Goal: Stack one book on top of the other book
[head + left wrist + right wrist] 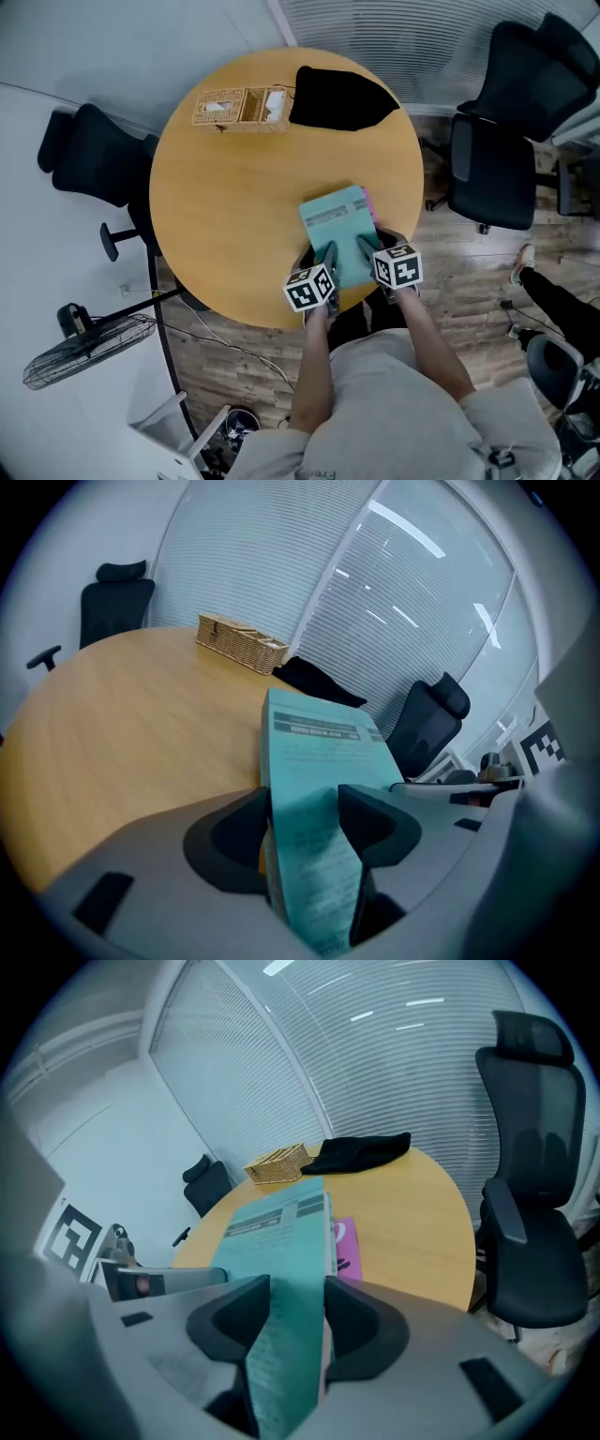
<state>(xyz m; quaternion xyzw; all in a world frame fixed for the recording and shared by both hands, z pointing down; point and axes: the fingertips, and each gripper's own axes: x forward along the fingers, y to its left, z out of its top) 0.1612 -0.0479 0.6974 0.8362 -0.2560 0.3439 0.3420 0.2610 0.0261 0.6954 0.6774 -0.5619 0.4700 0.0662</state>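
Books two — teal book [337, 223] over pink book [344, 1246]; left claw [330, 254], right claw [367, 247] each clamped on teal book.

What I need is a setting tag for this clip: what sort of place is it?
Probably an office meeting room: a round wooden table, black swivel office chairs around it, and slatted blinds along the wall.
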